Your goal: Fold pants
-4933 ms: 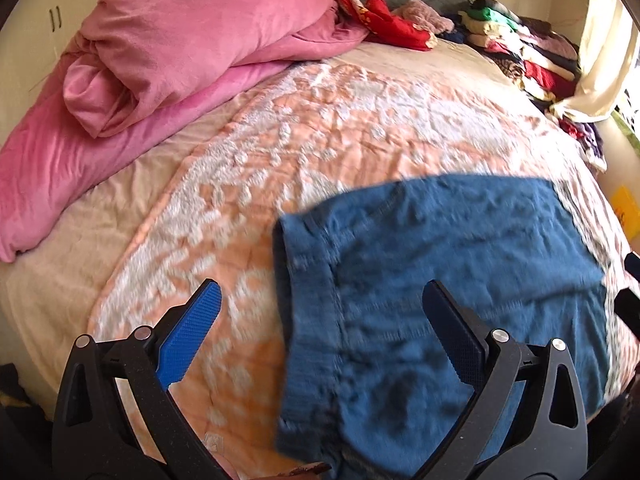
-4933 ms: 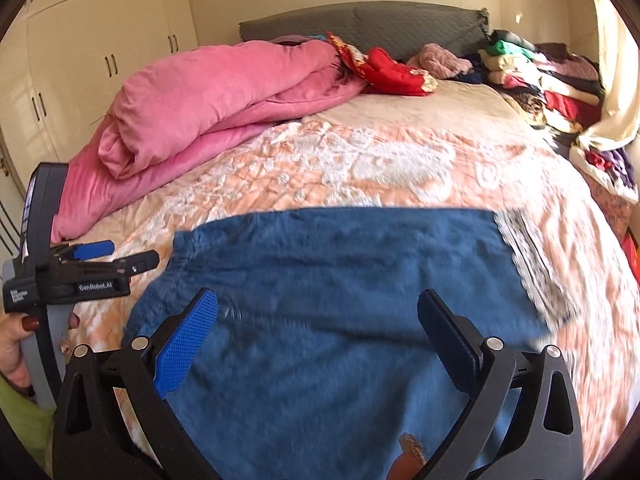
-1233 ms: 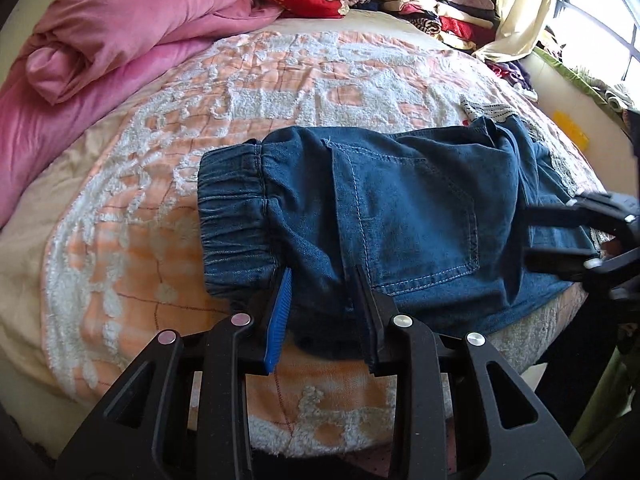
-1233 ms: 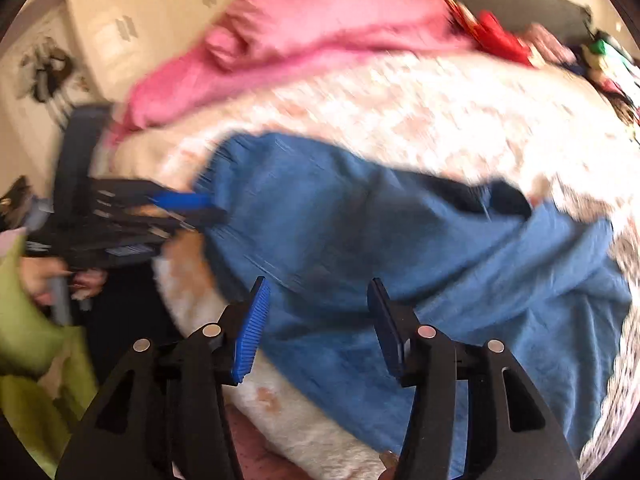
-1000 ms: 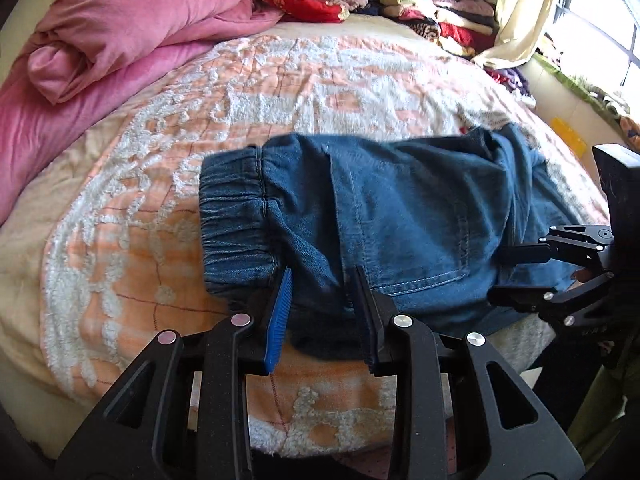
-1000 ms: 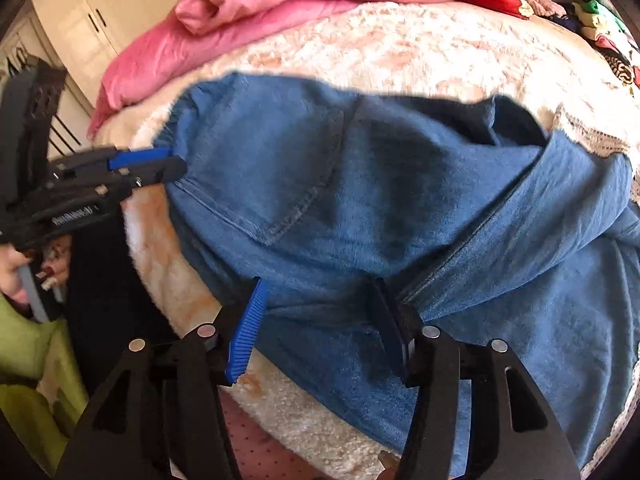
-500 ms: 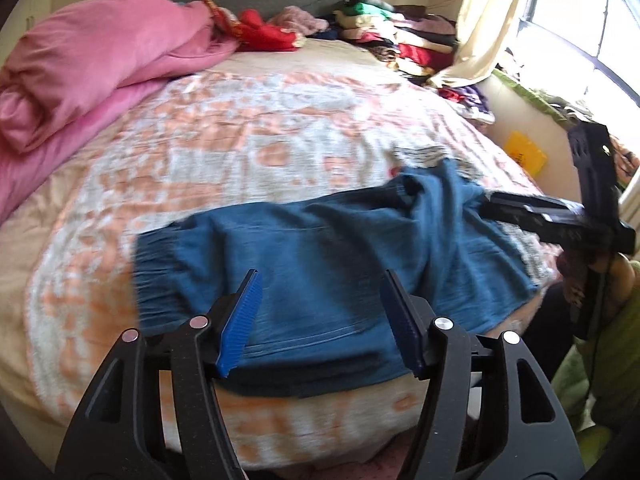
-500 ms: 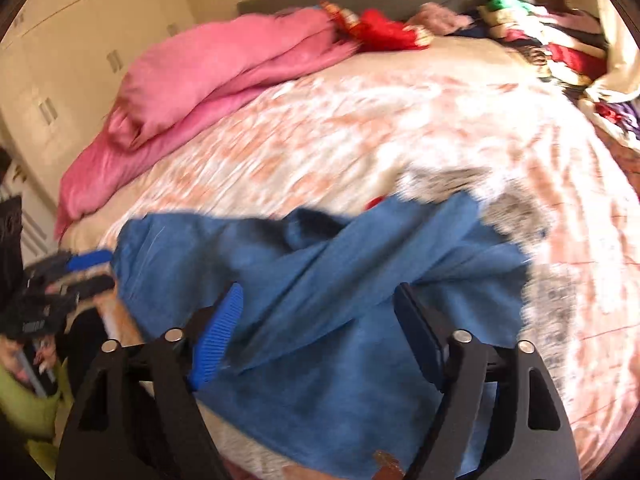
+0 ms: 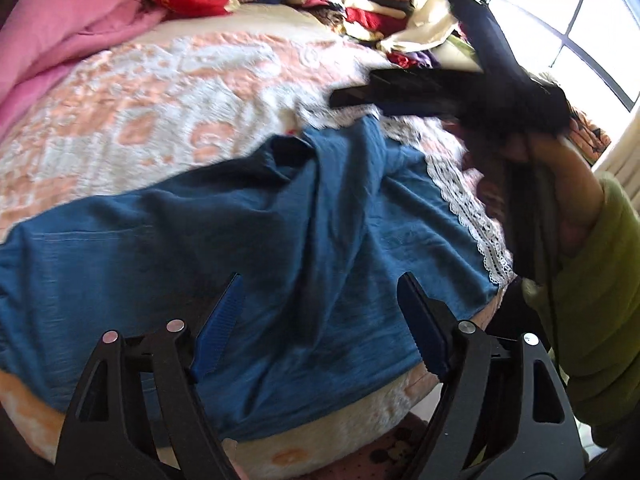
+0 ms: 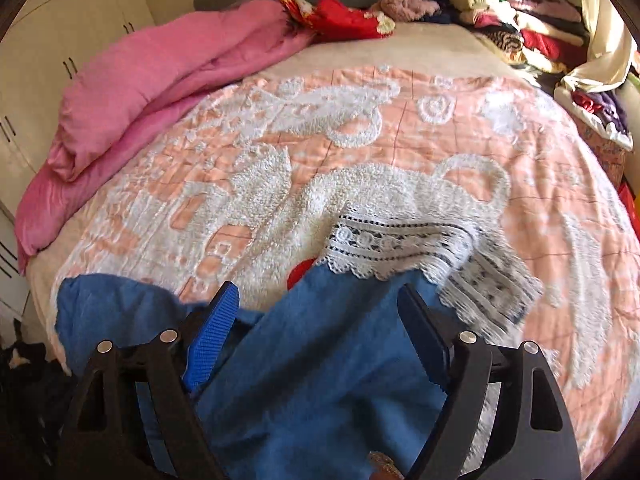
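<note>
Blue denim pants [image 9: 280, 248] with white lace hems [image 9: 472, 220] lie rumpled near the front edge of the bed. My left gripper [image 9: 320, 316] is open and empty, just above the denim. My right gripper [image 10: 316, 320] is open and empty over a pant leg [image 10: 332, 360], whose lace hem [image 10: 400, 244] lies just beyond the fingertips. In the left wrist view the right gripper [image 9: 344, 98] shows as a blurred dark tool held by a hand in a green sleeve, above the far leg.
A pink duvet [image 10: 160, 92] is heaped at the bed's left. Red clothes [image 10: 344, 18] and a stack of folded garments [image 10: 520, 20] sit along the headboard and right side. White wardrobes [image 10: 52, 60] stand left, a window [image 9: 580, 40] right.
Both grippers have opened wider and let go of the pants. The left gripper has swung right along the pants. The right gripper has moved toward the lace hem end.
</note>
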Demonstrator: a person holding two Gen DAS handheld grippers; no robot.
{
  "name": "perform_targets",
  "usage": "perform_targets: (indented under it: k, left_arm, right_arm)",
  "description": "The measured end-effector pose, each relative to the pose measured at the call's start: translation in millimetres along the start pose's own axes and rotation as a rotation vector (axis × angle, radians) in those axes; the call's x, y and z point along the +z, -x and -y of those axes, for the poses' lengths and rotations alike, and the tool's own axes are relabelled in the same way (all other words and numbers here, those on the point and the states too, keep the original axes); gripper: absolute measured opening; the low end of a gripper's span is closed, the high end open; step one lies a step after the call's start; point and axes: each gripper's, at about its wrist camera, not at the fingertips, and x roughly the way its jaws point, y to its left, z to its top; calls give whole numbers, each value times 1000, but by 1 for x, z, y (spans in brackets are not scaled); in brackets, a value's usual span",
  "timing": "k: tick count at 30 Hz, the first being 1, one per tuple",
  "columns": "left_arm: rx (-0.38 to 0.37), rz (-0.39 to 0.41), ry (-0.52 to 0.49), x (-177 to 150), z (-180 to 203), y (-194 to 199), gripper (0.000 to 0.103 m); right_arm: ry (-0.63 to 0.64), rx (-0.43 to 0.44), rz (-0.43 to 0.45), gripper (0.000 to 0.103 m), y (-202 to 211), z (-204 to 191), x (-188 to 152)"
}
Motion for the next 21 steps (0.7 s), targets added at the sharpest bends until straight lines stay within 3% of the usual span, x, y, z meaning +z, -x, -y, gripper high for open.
perform_targets:
  k: [3, 6, 7, 8, 9, 12, 13, 15, 18, 21]
  left_arm:
    - [1, -10, -12, 1, 4, -15, 68]
    - [1, -40, -11, -1, 3, -30, 35]
    - [2, -58, -10, -3, 1, -36, 18]
    - [-5, -71, -4, -4, -1, -39, 15]
    - [-11, -74, 1, -5, -4, -41, 15]
    - [-25, -69, -6, -7, -6, -39, 15]
    - [-25, -64, -14, -7, -6, -37, 15]
    - [-20, -61, -28, -7, -7, -34, 15]
    - [-16, -53, -48, -10, -4, -30, 21]
    - [-1, -34, -71, -10, -2, -25, 39]
  right_arm:
    - [-17, -17, -34, 81, -29, -2, 13]
    - [-68, -65, -68, 81, -59, 7, 24]
    - [-81, -77, -73, 81, -66, 10, 26]
    - [-92, -109, -83, 81, -75, 14, 28]
    - [-92, -133, -88, 78, -80, 17, 29]
    - [-77, -210, -99, 44, -87, 24, 31]
    - [-72, -208, -91, 29, -83, 26, 31]
    - [-94, -127, -60, 13, -70, 36, 30]
    - [-137, -65, 8, 11, -38, 49, 25]
    - [-188, -10, 83, 10, 9, 64, 14]
